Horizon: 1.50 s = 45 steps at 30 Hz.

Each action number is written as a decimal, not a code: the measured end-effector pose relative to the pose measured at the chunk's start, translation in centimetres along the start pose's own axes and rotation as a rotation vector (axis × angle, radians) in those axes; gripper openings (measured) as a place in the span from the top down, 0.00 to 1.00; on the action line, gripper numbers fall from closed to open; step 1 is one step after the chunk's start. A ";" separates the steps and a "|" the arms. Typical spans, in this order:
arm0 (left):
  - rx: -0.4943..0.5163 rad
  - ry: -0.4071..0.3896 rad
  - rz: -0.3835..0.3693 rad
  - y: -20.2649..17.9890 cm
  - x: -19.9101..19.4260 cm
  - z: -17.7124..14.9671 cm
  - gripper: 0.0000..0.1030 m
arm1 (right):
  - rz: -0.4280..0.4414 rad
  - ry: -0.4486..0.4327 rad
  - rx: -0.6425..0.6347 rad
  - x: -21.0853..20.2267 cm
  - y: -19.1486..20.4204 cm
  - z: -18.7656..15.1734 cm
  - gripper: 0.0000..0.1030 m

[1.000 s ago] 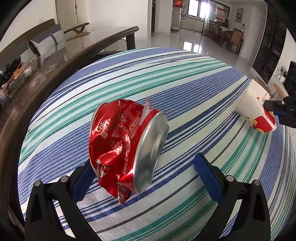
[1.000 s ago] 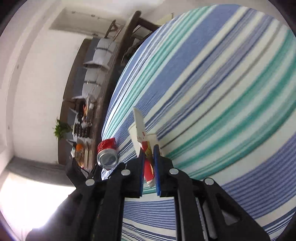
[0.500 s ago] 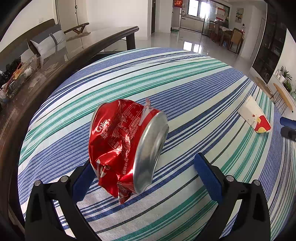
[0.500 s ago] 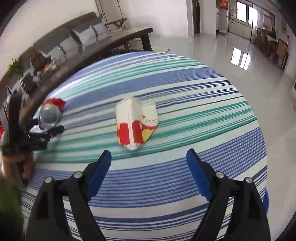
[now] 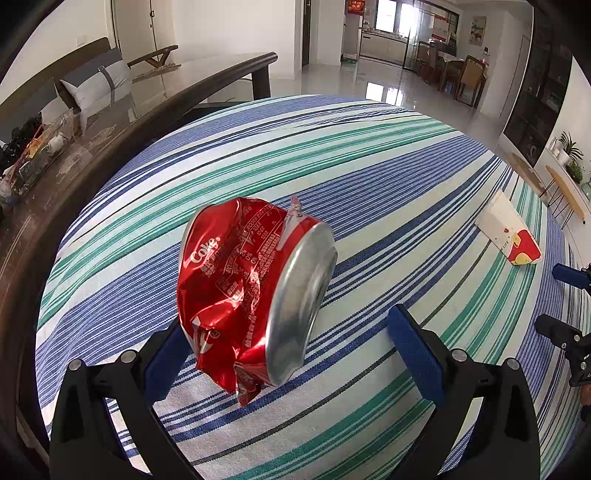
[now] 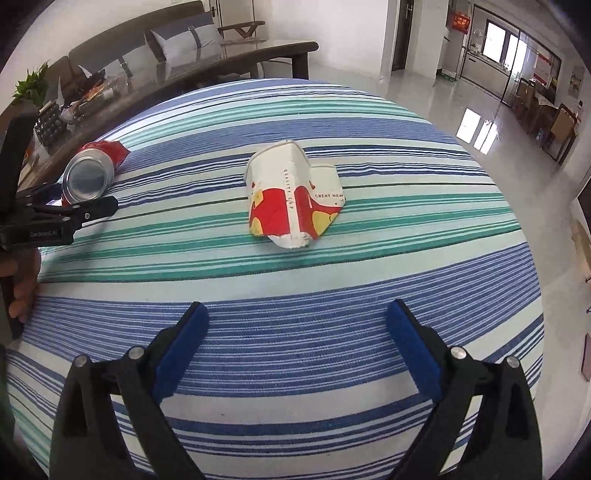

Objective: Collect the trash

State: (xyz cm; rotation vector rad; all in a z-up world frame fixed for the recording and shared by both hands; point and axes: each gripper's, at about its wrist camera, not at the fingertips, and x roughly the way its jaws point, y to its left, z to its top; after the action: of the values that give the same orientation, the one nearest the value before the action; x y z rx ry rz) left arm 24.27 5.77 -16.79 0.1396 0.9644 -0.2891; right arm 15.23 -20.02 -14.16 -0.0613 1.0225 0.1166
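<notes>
A striped cloth [image 6: 295, 332] in blue, teal and white covers the near surface. Beyond it runs a dark glossy table [image 5: 207, 74] with a clear bag of clutter [image 5: 33, 155] at its left end. Behind that stands a dark sofa [image 6: 122, 40] with grey pillows [image 6: 184, 35] (one in the left view, two in the right). A green plant [image 6: 31, 86] sits at the far left. The pale floor [image 6: 424, 99] shines, and dining chairs [image 5: 469, 75] stand far back by a glass door [image 6: 506, 59]
</notes>
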 end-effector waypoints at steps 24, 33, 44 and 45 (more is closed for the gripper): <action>0.022 -0.034 -0.103 3.3 -0.3 1.4 0.34 | 0.030 0.108 -0.119 3.0 1.0 8.1 0.63; 0.031 -0.136 -0.101 -1.4 -5.2 1.6 0.51 | 0.100 0.038 -0.065 -3.0 -0.7 6.2 0.71; 0.169 -0.188 -0.076 -11.4 -10.3 2.9 0.51 | 0.081 -0.036 0.017 -10.3 -5.3 1.9 0.71; 0.188 -0.197 -0.072 -12.3 -10.7 3.0 0.51 | 0.074 -0.047 0.032 -11.2 -6.2 1.3 0.71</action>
State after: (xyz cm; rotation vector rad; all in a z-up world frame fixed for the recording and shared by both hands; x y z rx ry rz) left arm 17.17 -4.78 -6.11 0.2435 0.7469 -0.4516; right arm 11.31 -26.81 -3.97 0.0082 0.9794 0.1680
